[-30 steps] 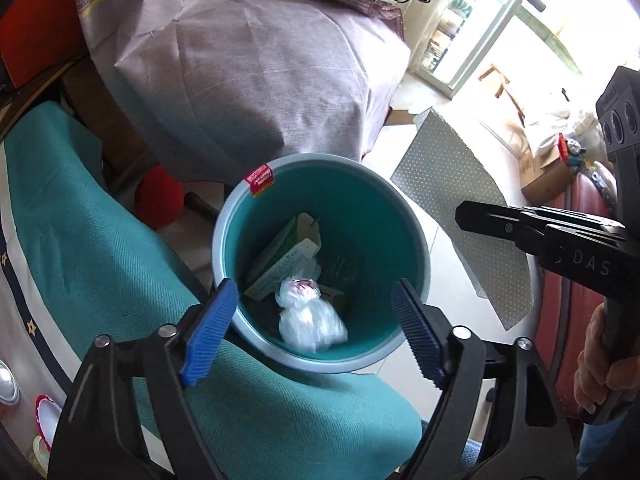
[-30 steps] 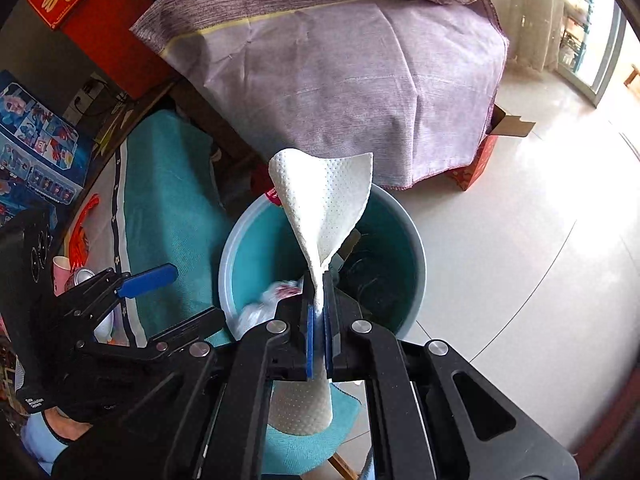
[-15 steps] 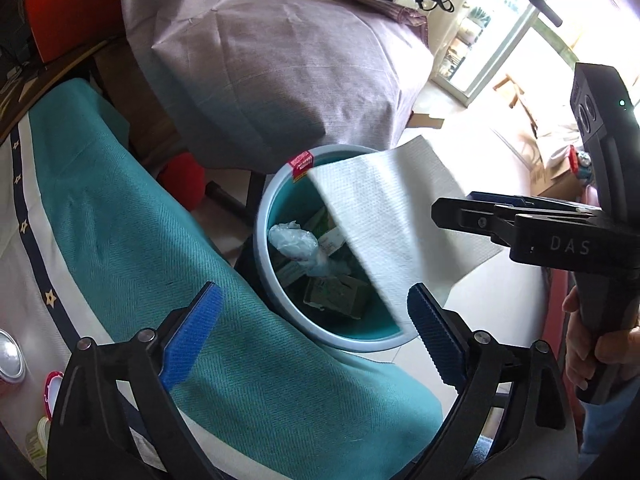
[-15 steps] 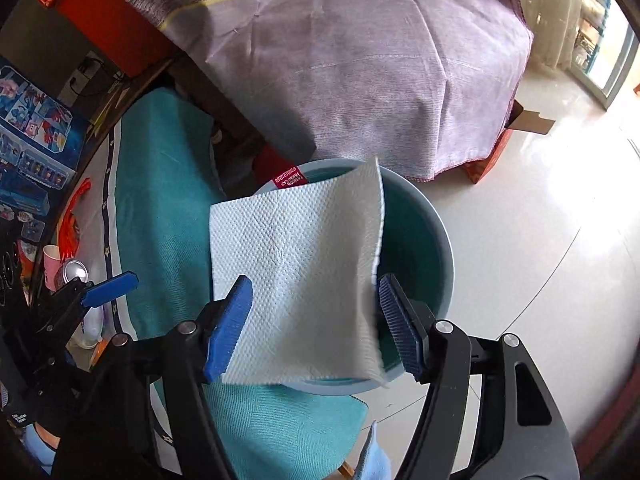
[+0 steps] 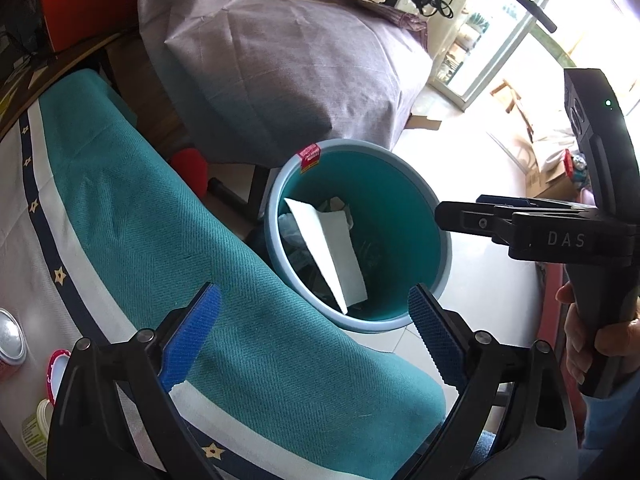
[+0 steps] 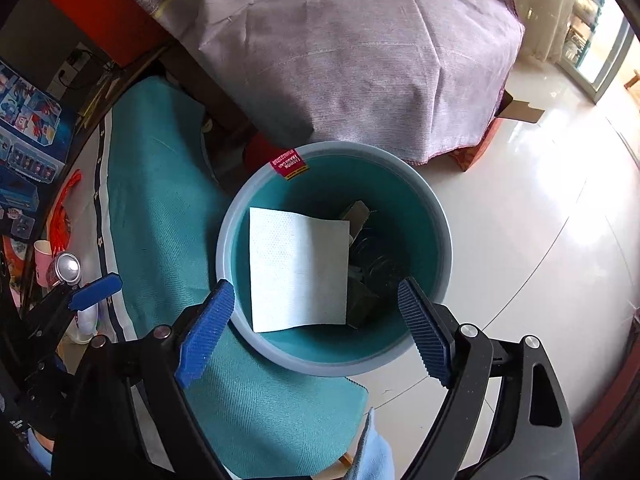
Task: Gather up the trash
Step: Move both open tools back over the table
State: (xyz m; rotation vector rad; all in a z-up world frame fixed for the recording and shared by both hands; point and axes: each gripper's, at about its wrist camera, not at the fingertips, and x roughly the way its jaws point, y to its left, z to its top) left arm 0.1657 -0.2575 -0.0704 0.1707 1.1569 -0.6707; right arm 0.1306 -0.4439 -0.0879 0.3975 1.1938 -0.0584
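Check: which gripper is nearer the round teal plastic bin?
Right. The right gripper, jaws opening, empty, hangs above the teal plastic bin; the left gripper sits beside it, over the teal tablecloth.

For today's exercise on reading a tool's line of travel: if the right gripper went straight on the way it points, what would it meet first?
Probably the white paper towel lying in the teal bin: the right gripper, jaws opening and empty, aims down into the bin's mouth. Depth is unclear.

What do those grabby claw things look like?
Both are black plastic claws. The left gripper has two fingers with bright blue ridged pads and silver bolts. The right gripper looks the same, with darker blue bumpy pads. Seen from the side, it has "DAS" in grey letters, a tiny green light, and a hand on its black handle beside a light blue sleeve.
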